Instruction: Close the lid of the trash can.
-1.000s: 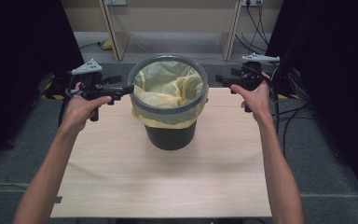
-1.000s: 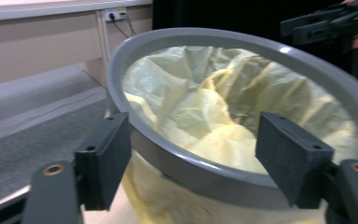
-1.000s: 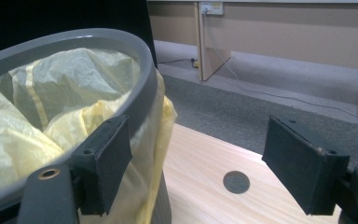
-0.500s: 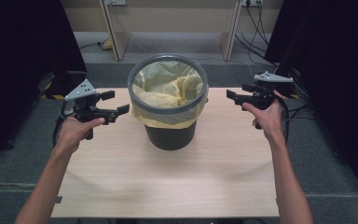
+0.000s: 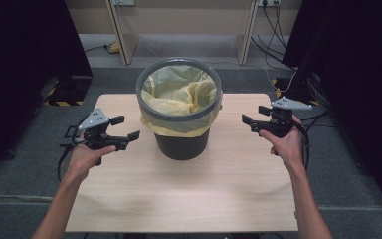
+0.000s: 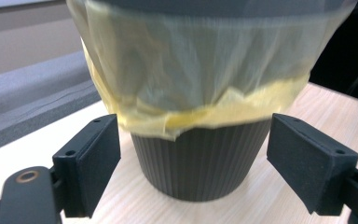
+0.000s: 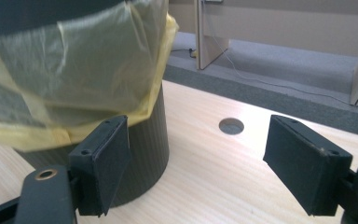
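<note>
Bin [image 5: 181, 122] upright at table [image 5: 189, 199] centre, between grippers: 3 o'clock of left gripper [image 5: 122, 128], 9 o'clock of right gripper [image 5: 254, 115], roughly equidistant; jaws of both wide apart, empty.

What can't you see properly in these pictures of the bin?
- Bottom of the bin: high view, the crumpled yellow bag covers it.
- Bin's rim: left gripper view, cut off by the top edge.
- Bin's left side: right gripper view, cut off by the left edge.
- Table underside: high view, hidden by the tabletop.
</note>
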`<state>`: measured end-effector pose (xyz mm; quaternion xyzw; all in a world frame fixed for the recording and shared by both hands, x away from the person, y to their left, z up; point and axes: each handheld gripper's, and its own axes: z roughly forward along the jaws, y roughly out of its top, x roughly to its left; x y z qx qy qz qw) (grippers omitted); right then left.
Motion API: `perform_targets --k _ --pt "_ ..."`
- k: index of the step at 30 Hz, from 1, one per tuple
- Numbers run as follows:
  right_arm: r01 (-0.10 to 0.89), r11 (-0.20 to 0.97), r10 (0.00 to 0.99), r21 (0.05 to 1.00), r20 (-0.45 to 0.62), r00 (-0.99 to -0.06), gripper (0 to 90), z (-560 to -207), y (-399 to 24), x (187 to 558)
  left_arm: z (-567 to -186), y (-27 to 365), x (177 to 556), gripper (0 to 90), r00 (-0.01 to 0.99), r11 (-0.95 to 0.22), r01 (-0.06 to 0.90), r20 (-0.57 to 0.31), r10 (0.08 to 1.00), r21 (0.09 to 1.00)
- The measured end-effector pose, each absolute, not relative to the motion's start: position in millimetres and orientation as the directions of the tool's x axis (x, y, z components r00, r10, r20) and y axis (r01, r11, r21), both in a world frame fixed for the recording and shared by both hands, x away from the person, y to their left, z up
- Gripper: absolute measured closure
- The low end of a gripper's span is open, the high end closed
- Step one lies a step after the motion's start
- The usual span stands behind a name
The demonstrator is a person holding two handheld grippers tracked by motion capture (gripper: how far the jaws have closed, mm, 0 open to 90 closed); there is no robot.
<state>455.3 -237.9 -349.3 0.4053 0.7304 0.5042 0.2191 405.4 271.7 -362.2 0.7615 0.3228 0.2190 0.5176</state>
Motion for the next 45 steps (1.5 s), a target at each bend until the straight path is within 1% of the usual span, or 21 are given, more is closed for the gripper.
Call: perform_targets --k 9,16,24,34,36,45 --pt "0.386 0.172 0.817 0.907 0.087 -0.570 22.9 -372.8 -240.2 441.6 -397.1 266.4 401.1 17.2 0.697 -0.292 0.272 0.022 0.717 0.917" --pt "0.397 0.186 0.822 0.899 0.079 -0.563 22.9 -396.2 -240.7 428.4 -416.2 260.8 397.1 17.3 0.708 -0.333 0.279 0.041 0.705 0.901" --pt "0.419 0.205 0.825 0.885 0.075 -0.561 22.8 -426.7 -240.2 411.0 -445.6 254.6 394.2 17.3 0.719 -0.360 0.309 0.032 0.695 0.881" --pt "0.456 0.209 0.826 0.865 0.093 -0.556 22.7 -454.0 -240.7 400.6 -484.2 252.5 391.2 17.8 0.712 -0.402 0.383 0.012 0.703 0.832" --pt "0.459 0.207 0.827 0.864 0.096 -0.554 22.7 -456.4 -240.7 399.9 -493.4 254.5 391.8 17.7 0.702 -0.392 0.408 -0.009 0.712 0.825" --pt "0.481 0.246 0.838 0.842 0.064 -0.541 22.8 -468.4 -239.4 390.0 -516.3 261.2 386.5 17.8 0.686 -0.398 0.474 -0.046 0.726 0.785"
